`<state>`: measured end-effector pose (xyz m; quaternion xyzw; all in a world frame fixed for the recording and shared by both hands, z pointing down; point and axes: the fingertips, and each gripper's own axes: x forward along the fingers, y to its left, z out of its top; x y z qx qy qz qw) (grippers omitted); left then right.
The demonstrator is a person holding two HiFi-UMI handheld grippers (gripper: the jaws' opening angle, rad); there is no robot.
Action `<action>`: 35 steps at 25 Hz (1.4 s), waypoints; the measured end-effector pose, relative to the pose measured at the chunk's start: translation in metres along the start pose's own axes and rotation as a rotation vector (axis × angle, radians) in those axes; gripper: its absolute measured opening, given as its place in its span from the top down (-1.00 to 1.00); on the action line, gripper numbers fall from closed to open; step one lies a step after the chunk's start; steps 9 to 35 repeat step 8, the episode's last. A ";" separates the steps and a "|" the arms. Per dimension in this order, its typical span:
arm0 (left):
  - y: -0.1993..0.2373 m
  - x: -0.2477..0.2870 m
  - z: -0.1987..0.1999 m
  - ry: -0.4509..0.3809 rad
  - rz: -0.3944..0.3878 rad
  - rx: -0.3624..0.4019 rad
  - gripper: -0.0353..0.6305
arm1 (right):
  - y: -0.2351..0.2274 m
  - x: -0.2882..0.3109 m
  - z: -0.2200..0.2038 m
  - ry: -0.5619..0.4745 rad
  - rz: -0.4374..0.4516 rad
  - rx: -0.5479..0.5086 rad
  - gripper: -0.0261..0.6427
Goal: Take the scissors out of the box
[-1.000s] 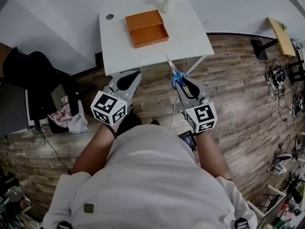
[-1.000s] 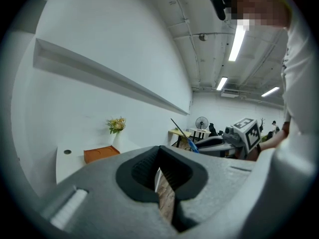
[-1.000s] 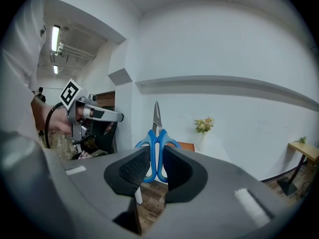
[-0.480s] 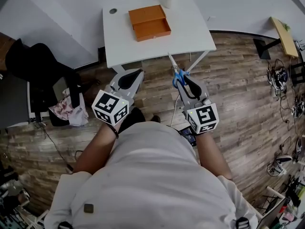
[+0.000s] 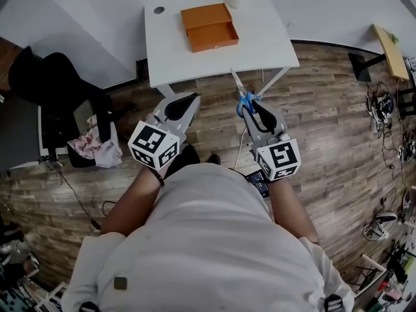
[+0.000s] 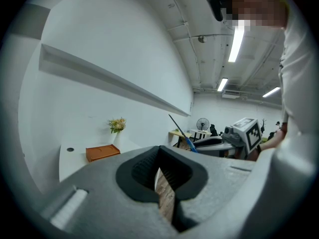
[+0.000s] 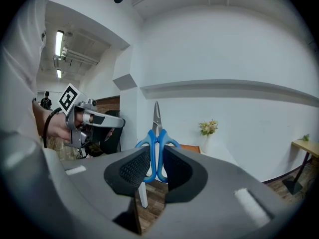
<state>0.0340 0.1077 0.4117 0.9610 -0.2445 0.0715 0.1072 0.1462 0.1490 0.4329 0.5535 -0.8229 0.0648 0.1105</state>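
Right gripper view shows the right gripper [image 7: 155,169] with its jaws clamped on the blue handle loops of the scissors [image 7: 156,133], and the closed blades stand up and away from us. We judge that this hold keeps the sharp end pointed away from the body. The scissors are out of the orange box [image 5: 209,26], which lies open on the white table [image 5: 266,41] well apart from them, so the taking-out looks done to us. What seems left is to set them down. The left gripper [image 5: 184,103] carries nothing: its jaws meet at the tips, with only a sliver of wood floor showing between them, and we hold it aside as a spare. Both forearms reach out in front of the torso, side by side over the floor short of the table. Each gripper points toward the table and tips slightly downward.
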 end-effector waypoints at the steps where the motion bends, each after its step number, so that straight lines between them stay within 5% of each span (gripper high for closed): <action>1: 0.001 0.000 0.001 -0.002 0.001 0.000 0.88 | 0.001 0.001 0.001 0.000 0.002 -0.003 0.62; 35: 0.017 -0.003 0.004 -0.006 0.007 -0.002 0.88 | 0.002 0.014 0.009 -0.004 0.006 -0.015 0.62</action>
